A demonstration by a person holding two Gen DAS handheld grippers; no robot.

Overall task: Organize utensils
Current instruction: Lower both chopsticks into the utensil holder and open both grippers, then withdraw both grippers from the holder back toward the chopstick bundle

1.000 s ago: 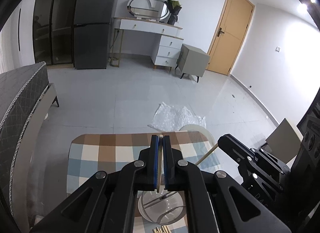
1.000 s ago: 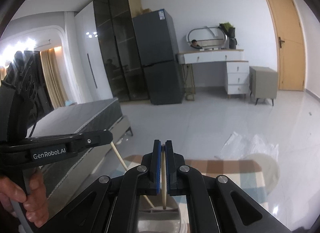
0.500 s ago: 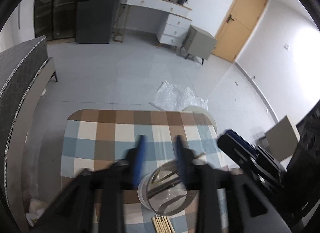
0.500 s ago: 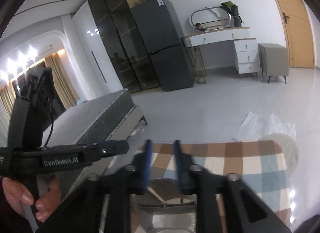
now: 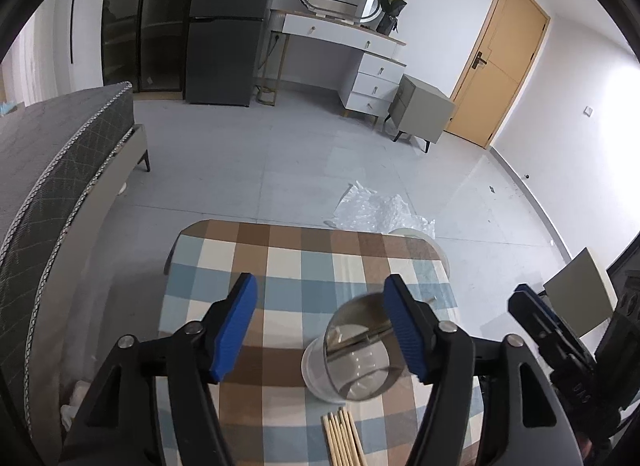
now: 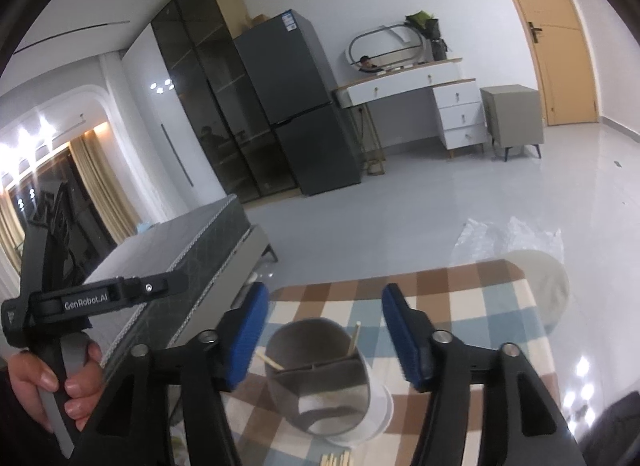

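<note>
Both grippers are hanging with jaws spread wide and holding nothing above a checked table (image 5: 280,258). The left gripper (image 5: 318,324) is hovering over a metal utensil holder (image 5: 356,366), whose rim is showing just beside its right blue pad. In the right wrist view, the right gripper (image 6: 324,332) is framing the same holder (image 6: 320,386) between its pads without touching it. Two chopsticks are standing in the divided cylinder: one (image 6: 353,340) is leaning at the far rim, the other (image 6: 270,362) is poking over the left edge. A loose bundle of chopsticks (image 5: 342,442) is lying on the cloth just in front of the holder, at the near edge. The person's left hand (image 6: 52,386) is gripping the left tool's handle at the side.
</note>
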